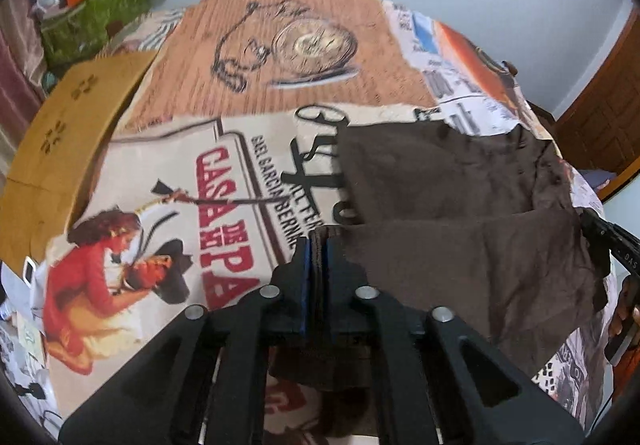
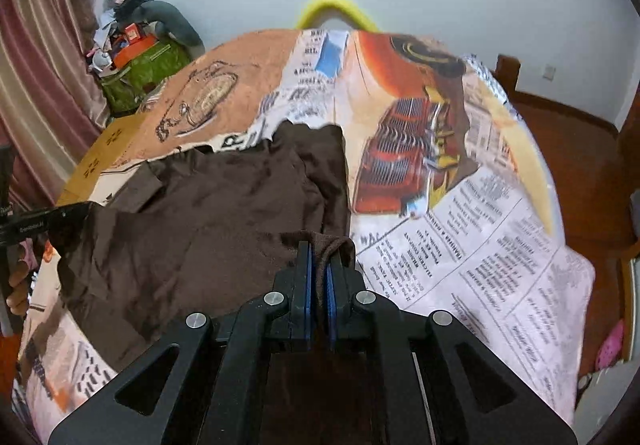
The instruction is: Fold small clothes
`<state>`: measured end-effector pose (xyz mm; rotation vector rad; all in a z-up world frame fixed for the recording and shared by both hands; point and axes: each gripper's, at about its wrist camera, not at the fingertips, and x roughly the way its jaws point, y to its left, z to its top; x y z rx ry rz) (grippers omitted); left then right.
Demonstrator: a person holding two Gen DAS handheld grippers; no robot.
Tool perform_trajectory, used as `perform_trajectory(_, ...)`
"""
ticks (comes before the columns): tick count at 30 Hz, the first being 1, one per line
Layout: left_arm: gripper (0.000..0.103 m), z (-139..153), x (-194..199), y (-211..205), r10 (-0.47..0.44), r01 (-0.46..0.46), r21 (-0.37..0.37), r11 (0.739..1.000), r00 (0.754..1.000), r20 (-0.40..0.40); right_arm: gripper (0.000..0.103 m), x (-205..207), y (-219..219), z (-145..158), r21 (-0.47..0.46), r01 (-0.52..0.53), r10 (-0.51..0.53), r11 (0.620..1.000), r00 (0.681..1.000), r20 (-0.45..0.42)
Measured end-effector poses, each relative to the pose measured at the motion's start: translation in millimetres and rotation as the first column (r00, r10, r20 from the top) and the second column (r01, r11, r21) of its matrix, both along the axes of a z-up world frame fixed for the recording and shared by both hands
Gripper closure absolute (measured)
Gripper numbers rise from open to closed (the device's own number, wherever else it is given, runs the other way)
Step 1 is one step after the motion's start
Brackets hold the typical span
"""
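Observation:
A small dark brown garment (image 1: 460,229) lies partly on a table covered with a printed cloth (image 1: 168,229). My left gripper (image 1: 319,245) is shut on the garment's near left corner, lifted off the table. In the right wrist view the same garment (image 2: 224,213) spreads to the left. My right gripper (image 2: 319,257) is shut on its near right corner, with cloth bunched between the blue pads. The near edge hangs stretched between both grippers. The far part lies rumpled on the table. The right gripper's tip shows at the left view's right edge (image 1: 608,241).
The printed cloth (image 2: 460,229) covers the whole tabletop. A cardboard box (image 1: 60,133) stands at the table's left side. A green bag of clutter (image 2: 140,65) sits by the curtain. A yellow chair back (image 2: 336,11) rises behind the table. Wooden floor (image 2: 580,149) lies to the right.

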<state>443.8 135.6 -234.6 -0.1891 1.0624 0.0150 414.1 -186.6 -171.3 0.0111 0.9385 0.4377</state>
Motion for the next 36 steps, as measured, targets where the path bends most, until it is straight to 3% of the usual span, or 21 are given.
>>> perform_trajectory(1, 0.073, -3, 0, 3, 0.004, -0.004, -0.010, 1.000, 1.000, -0.013, 0.095, 1, 0, -1, -0.008, -0.005, 0.005, 1.000, 1.000, -0.009)
perform_trajectory(2, 0.056, -5, 1, 6, 0.010, -0.010, -0.019, 1.000, 1.000, -0.022, 0.092, 1, 1, -1, -0.016, -0.009, 0.009, 1.000, 1.000, -0.012)
perform_trajectory(3, 0.054, -6, 1, 10, 0.025, -0.026, -0.028, 0.999, 1.000, -0.014, 0.089, -1, 2, 1, -0.026, -0.016, 0.015, 1.000, 1.000, -0.014)
perform_trajectory(7, 0.053, 5, -6, 17, 0.048, -0.048, -0.004, 0.999, 0.999, -0.004, 0.055, -12, 4, 15, -0.046, -0.045, 0.046, 0.998, 0.999, 0.021)
perform_trajectory(11, 0.032, 22, -20, 15, 0.039, -0.039, 0.017, 0.999, 0.999, 0.026, 0.025, -29, 3, 30, -0.036, -0.050, 0.053, 0.998, 0.996, 0.072)
perform_trajectory(12, 0.026, 26, -27, 13, 0.031, -0.032, 0.028, 0.999, 0.999, 0.037, 0.024, -36, 1, 33, -0.025, -0.050, 0.052, 0.998, 0.996, 0.079)
perform_trajectory(15, 0.016, 31, -42, 9, 0.009, -0.011, 0.038, 0.999, 0.999, 0.040, 0.023, -47, -3, 33, -0.009, -0.044, 0.045, 0.999, 0.996, 0.076)
perform_trajectory(18, 0.016, 28, -53, 9, -0.004, 0.002, 0.038, 0.999, 1.000, 0.028, 0.023, -58, -10, 29, -0.004, -0.031, 0.031, 1.000, 0.997, 0.072)
perform_trajectory(20, 0.016, 27, -61, 13, 0.019, -0.024, 0.085, 0.996, 0.998, 0.061, 0.023, -64, -16, 26, 0.002, -0.016, 0.016, 1.000, 0.998, 0.067)
perform_trajectory(22, 0.028, 22, -64, 19, 0.035, -0.040, 0.087, 0.995, 0.998, 0.058, 0.023, -69, -23, 23, 0.011, 0.001, -0.002, 1.000, 0.998, 0.067)
perform_trajectory(24, 0.046, 15, -64, 24, 0.038, -0.039, 0.042, 0.998, 0.999, 0.025, 0.023, -69, -28, 20, 0.015, 0.021, -0.022, 1.000, 0.998, 0.062)
perform_trajectory(26, 0.053, 7, -64, 27, 0.038, -0.038, 0.006, 0.999, 0.999, -0.004, 0.027, -66, -33, 16, 0.026, 0.038, -0.039, 0.999, 0.998, 0.049)
perform_trajectory(31, 0.056, -12, -58, 27, 0.024, -0.028, -0.104, 0.994, 0.999, -0.040, 0.036, -57, -41, 4, 0.041, 0.076, -0.076, 0.996, 0.997, 0.019)
perform_trajectory(36, 0.062, -19, -50, 17, 0.009, -0.012, -0.061, 0.998, 0.999, -0.044, 0.052, -49, -40, -13, 0.022, 0.070, -0.069, 0.997, 0.997, -0.025)
